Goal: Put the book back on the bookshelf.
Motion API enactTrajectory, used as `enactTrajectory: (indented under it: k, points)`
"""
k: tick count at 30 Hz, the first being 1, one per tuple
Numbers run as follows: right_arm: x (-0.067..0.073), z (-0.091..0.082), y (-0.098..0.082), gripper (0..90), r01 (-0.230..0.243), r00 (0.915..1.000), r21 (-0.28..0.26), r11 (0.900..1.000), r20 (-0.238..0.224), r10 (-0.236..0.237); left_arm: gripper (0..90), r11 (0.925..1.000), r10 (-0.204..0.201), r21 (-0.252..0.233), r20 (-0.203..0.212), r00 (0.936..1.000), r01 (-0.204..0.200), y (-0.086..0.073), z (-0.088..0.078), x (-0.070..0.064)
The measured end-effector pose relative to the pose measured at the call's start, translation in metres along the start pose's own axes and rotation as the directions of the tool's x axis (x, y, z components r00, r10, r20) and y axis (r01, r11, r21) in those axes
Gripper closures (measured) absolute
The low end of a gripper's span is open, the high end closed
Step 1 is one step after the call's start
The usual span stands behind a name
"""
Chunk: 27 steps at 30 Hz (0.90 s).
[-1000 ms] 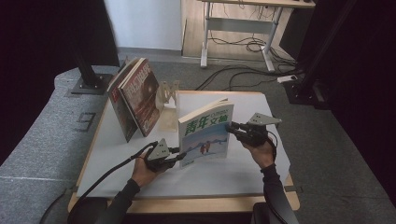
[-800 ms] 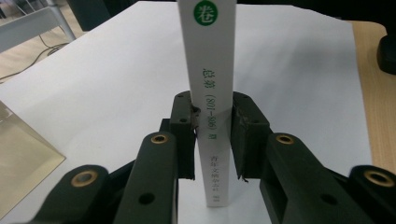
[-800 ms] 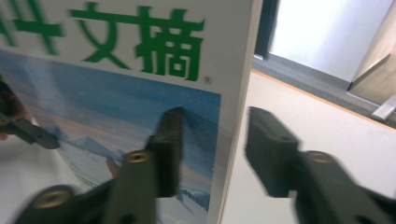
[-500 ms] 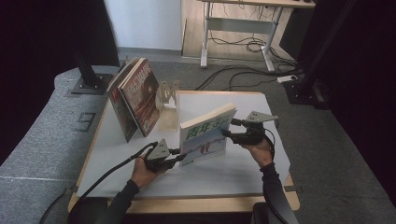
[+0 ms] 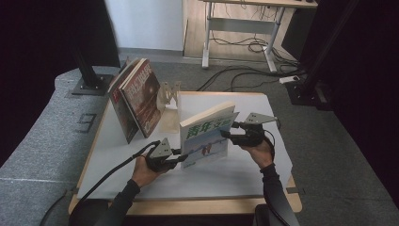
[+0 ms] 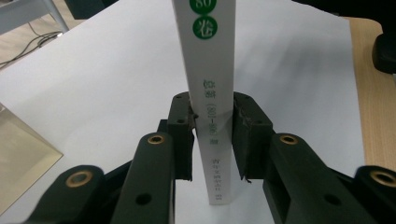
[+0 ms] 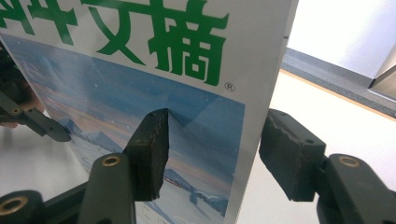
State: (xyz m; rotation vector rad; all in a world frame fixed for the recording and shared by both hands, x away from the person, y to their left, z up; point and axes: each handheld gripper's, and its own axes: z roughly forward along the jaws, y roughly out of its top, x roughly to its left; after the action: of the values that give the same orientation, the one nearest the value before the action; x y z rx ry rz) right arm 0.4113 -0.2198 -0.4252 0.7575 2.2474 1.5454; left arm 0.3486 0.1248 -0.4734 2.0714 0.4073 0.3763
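From the left gripper view, the left gripper [image 6: 212, 140] has its jaws clamped on the book [image 6: 211, 93] at the lower spine, with green characters printed above the grip. The right gripper view shows the right gripper [image 7: 212, 154] straddling the book's [image 7: 154, 84] fore edge, one jaw against the snowy cover, the other standing off; these jaws have just been closing. From the high view, the book [image 5: 207, 141] tilts over the white surface [image 5: 235, 174], lower than a second ago. Beyond the book, two magazines [image 5: 136, 99] lean against a clear stand [image 5: 169, 94].
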Motion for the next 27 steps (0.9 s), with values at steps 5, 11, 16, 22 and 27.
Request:
enactTrajectory:
  k: [5, 11, 16, 22, 27]
  points:
    - [0.000, -0.002, -0.001, 44.8, -0.002, 1.0000, -0.011, 1.000, -0.005, 0.002, 69.8, 0.9997, -0.010, -0.020, 0.018, 0.9998, 0.010, 0.010, -0.001, 0.002]
    - [0.000, -0.003, -0.001, 45.2, -0.003, 1.0000, -0.010, 1.000, -0.004, 0.002, 69.9, 0.9997, -0.025, -0.002, 0.021, 0.9995, 0.025, 0.021, 0.000, 0.004]
    - [0.001, -0.002, -0.001, 45.7, -0.007, 1.0000, -0.012, 1.000, -0.001, 0.007, 69.9, 0.9984, -0.055, -0.006, 0.019, 0.9983, 0.055, 0.029, -0.001, 0.007]
    - [0.000, -0.002, -0.001, 47.3, -0.012, 0.9999, -0.014, 1.000, 0.002, 0.012, 69.4, 0.9971, -0.071, -0.025, 0.020, 0.9973, 0.072, 0.045, -0.005, 0.010]
    - [0.000, -0.004, -0.002, 49.9, -0.024, 0.9997, -0.019, 1.000, 0.003, 0.024, 69.0, 0.9950, -0.084, -0.051, 0.024, 0.9962, 0.085, 0.065, -0.012, 0.014]
